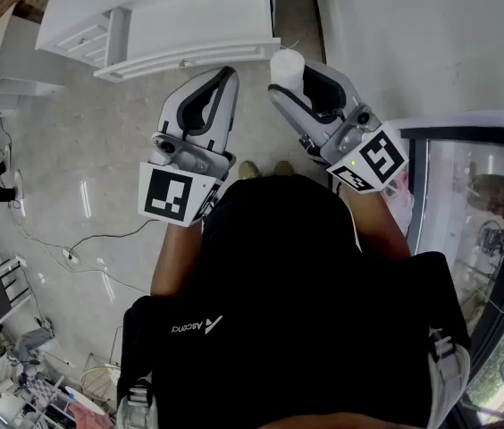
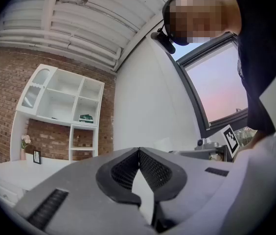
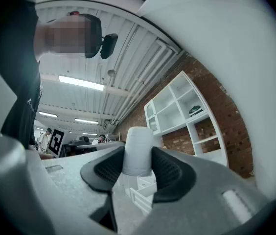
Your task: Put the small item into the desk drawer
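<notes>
My right gripper (image 1: 289, 80) is shut on a small white cylindrical item (image 1: 286, 64), held up in front of the person's chest. In the right gripper view the item (image 3: 138, 150) stands upright between the two dark pads (image 3: 166, 173), which press on its sides. Beside it, my left gripper (image 1: 226, 75) is shut with nothing in it; in the left gripper view its jaw tips (image 2: 139, 152) meet. The white desk (image 1: 176, 21) stands ahead on the floor, with drawer fronts (image 1: 84, 39) at its left end. One drawer (image 3: 145, 199) looks pulled out below the held item.
A dark-framed window (image 1: 471, 231) runs along the right. Cables (image 1: 73, 244) lie on the pale floor at left, with clutter in the lower left corner. A white shelf unit (image 2: 62, 102) hangs on the brick wall. People (image 3: 47, 137) stand far off.
</notes>
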The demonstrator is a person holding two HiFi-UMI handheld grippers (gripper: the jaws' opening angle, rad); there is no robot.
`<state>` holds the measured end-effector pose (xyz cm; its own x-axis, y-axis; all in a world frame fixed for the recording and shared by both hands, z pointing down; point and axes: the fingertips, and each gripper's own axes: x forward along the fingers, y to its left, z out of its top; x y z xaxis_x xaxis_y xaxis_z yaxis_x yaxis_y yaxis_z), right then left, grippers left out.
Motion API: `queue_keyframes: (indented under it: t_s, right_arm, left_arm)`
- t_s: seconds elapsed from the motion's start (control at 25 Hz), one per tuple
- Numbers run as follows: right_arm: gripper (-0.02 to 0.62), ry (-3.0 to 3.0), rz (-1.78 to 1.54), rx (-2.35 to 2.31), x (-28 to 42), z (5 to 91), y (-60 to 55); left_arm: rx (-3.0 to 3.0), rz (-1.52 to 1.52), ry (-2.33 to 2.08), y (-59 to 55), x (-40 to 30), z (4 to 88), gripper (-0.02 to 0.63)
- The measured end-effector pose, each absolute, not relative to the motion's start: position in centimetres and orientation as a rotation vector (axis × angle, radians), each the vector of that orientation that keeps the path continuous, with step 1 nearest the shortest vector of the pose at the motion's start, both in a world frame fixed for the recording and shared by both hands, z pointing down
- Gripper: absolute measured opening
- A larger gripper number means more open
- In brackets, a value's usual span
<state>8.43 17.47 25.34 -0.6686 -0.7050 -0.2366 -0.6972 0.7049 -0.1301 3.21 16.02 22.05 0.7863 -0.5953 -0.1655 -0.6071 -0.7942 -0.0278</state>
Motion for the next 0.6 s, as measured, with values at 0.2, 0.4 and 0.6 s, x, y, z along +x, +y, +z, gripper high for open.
queue_keyframes:
  t_s: [0.2, 0.4, 0.6]
  right_arm:
    - [0.175, 2.635, -0.052, -1.101, 9.0, 25.4, 17.4]
    - [0.174, 2.633, -0.062, -1.078, 10.0, 25.5, 17.2]
    - [0.175, 2.637, -0.054, -1.040, 11.3, 25.6, 16.8]
  left_arm:
    - [-2.895, 0.200, 0.989, 16.0, 3.6, 22.4, -0.002]
    - [-2.883, 0.156, 1.043, 15.6, 4.1, 23.1, -0.002]
    - [-2.852, 0.155, 1.093, 15.1, 5.1, 23.2, -0.002]
